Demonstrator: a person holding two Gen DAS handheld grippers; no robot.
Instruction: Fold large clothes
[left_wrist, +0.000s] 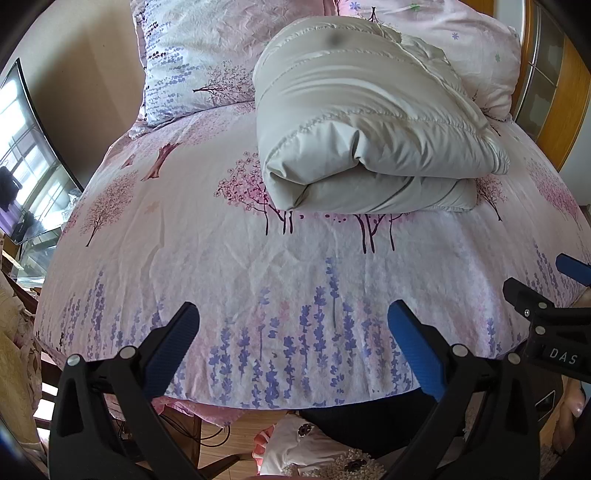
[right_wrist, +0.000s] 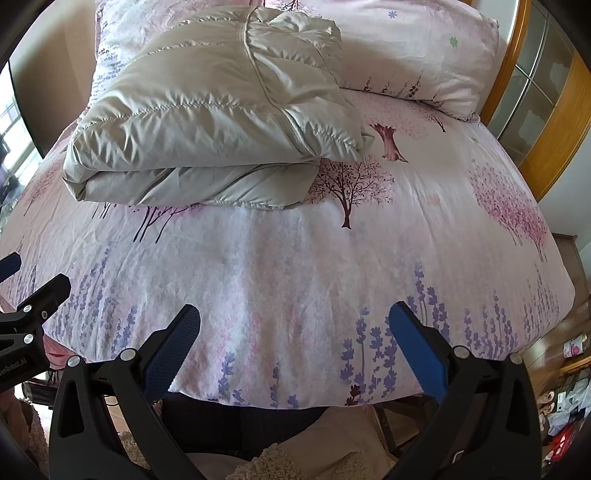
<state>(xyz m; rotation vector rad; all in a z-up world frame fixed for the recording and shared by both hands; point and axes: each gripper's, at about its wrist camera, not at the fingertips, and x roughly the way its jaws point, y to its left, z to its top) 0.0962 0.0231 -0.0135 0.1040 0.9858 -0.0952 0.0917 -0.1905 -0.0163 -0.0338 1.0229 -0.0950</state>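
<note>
A pale grey quilted down coat (left_wrist: 369, 122) lies folded into a thick bundle on the bed (left_wrist: 229, 266), its rolled edge facing me. The right wrist view has the same coat (right_wrist: 207, 122) at upper left. My left gripper (left_wrist: 293, 325) hovers open above the bed's near edge, well short of the coat, with nothing between its blue pads. My right gripper (right_wrist: 293, 325) is open too, held over the near edge beside the left one. The right gripper's tip (left_wrist: 543, 295) shows at the right edge of the left wrist view.
Two floral pillows (left_wrist: 192, 62) (right_wrist: 417, 51) lean at the head of the bed behind the coat. A wooden cabinet with glass doors (right_wrist: 546, 96) stands on the right, a dark screen (left_wrist: 33, 147) on the left. Slippers and clothes (left_wrist: 306, 443) lie on the floor below.
</note>
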